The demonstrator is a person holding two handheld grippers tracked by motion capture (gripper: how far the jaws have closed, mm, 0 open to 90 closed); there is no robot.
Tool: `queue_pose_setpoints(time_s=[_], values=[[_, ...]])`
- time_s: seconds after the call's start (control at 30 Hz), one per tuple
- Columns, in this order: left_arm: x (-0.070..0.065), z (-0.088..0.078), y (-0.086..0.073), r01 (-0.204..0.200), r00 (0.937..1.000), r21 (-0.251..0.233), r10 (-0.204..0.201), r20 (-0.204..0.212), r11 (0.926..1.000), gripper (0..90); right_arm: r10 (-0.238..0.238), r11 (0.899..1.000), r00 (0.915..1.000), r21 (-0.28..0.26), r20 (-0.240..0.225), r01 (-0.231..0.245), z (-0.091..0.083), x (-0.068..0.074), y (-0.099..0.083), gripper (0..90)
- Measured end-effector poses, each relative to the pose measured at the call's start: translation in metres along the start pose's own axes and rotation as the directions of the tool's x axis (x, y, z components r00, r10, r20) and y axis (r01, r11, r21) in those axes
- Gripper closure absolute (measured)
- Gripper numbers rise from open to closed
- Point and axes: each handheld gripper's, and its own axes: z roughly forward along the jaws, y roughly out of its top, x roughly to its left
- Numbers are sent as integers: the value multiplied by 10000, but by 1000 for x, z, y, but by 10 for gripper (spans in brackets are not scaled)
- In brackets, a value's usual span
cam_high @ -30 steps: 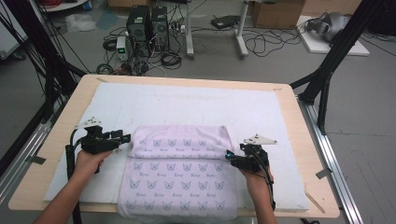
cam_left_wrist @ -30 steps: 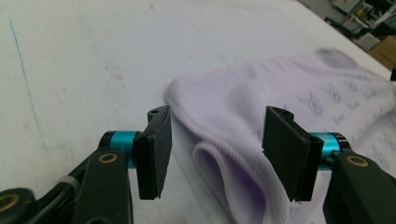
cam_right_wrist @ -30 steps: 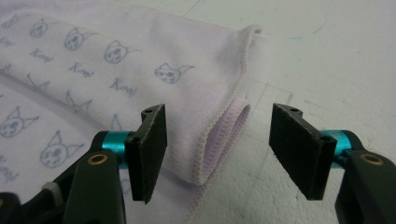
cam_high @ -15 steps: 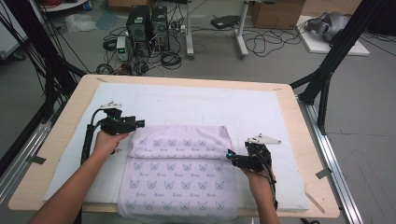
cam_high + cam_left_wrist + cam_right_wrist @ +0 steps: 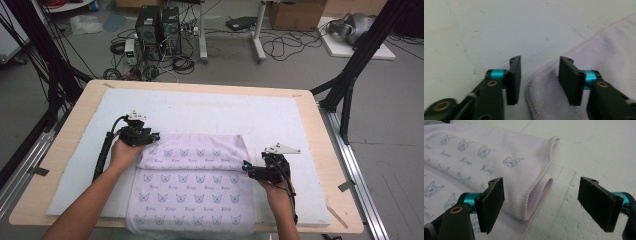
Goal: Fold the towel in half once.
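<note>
- On the worktop (image 5: pixel 320 125), a white mat (image 5: pixel 210 112) carries a lilac towel (image 5: pixel 192 187) printed with small cat faces and script; its far part is folded back over itself into a doubled band, and its near edge reaches the worktop's front edge.
- At the folded band's left end, the left gripper (image 5: pixel 156 136) lies low over the towel's corner, held by the person's left hand (image 5: pixel 122 152).
- From the left gripper view, its jaws stand partly apart and have just been closing; the towel's stitched corner (image 5: pixel 536 82) lies between them, nearer one pad, and neither pad presses on it.
- At the band's right end, the right gripper (image 5: pixel 245 166) points at the fold, held by the right hand (image 5: pixel 277 192).
- From the right gripper view, its jaws stand wide, and the rounded fold edge (image 5: pixel 540 192) sits between them, close to one pad and well clear of the other, untouched by either.
- Beyond the worktop, computer towers (image 5: pixel 157 25) and loose cables (image 5: pixel 280 47) lie on the floor.
</note>
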Motion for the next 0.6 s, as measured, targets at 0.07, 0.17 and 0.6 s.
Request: queue_pose_setpoints(time_s=[0.07,0.17,0.6], values=[[0,-2,0,-164,9996,53,162,231,9999,840,81,10000,10000,14,8,-81,0,0,0,211],[-2,-6,1,-106,9991,-270,117,412,9996,863,160,9998,9999,-94,34,-160,2,-3,3,229],[4,-28,8,1013,9870,-1330,-829,1374,9859,863,127,9950,9999,989,-110,-115,63,-9,63,432]])
